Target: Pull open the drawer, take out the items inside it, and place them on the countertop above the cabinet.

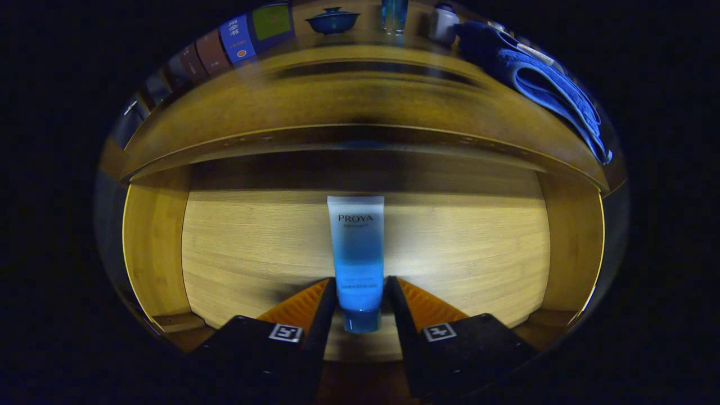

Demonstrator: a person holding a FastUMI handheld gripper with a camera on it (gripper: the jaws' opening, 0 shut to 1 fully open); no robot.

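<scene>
— Nearest the lens, what do you see?

— Two fingers (315, 315) rising from the bottom centre of the frame, each with a small square marker on its back. The jaws (360, 287) stand narrowly parted, with a tube (356, 253) set between them.

— Are they gripping it?

— Both inner faces sit right against the tube's lower sides, just above its dark blue cap, so the tube looks clamped between them.

— Describe the tube.

— White at the far end, fading to blue toward the cap. It lies lengthwise along the fingers, cap end toward the camera, flat end pointing away, at the centre of the frame.

— Where is it, exactly?

— Inside the open drawer (152, 242), over its pale wooden floor. The drawer's side walls curve up at the left and right of the frame. I cannot tell whether the tube rests on the floor or is raised off it.

— And beyond?

— Across the upper middle runs the wooden cabinet front, and above it the counter (360, 56). On it, at the top centre, stands a dark blue lidded bowl (333, 21); a row of books (236, 36) sits at the upper left; a blue towel (540, 79) drapes over the counter's edge at the upper right, beside a small white jar (443, 25).
</scene>
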